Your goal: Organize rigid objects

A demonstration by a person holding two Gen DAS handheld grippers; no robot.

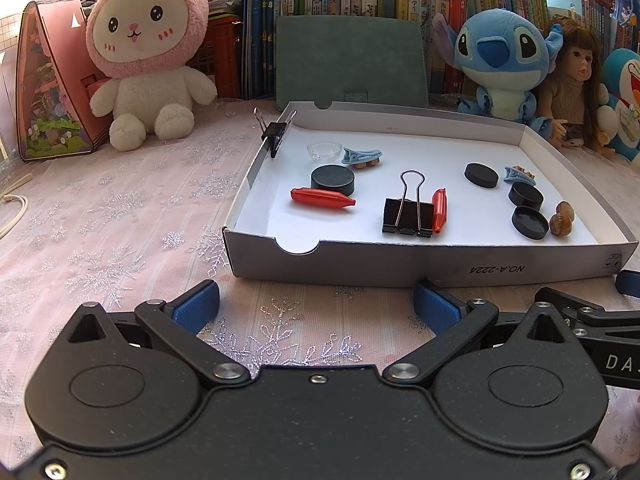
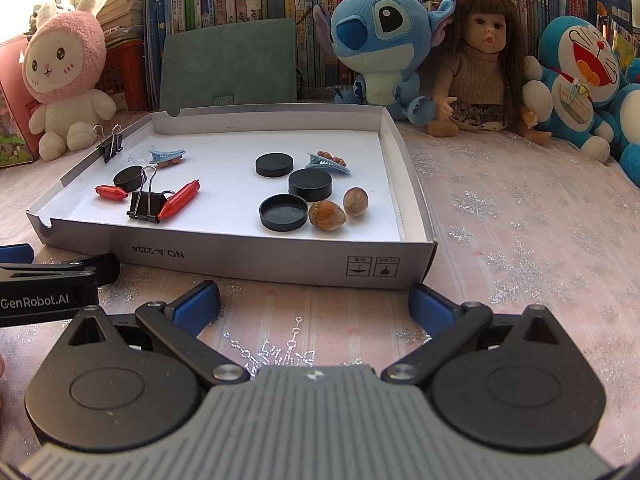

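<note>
A shallow white box lid holds black discs, red capsules and blue clips. Two hazelnuts lie touching near its right wall. One black binder clip lies flat; another grips the left wall.

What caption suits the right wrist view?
Open right gripper facing a shallow box of black caps, clips and two nuts.

Bright daylight from left; sharp focus; fisheye-warped edges.

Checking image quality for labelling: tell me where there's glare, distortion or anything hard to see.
Left wrist view: blown-out window glare at top left, fisheye-bent grey cardboard box tray, small clear plastic dish faint on white. Right wrist view: bright top-left corner, curved bookshelf, sharp brown hazelnuts.
</note>
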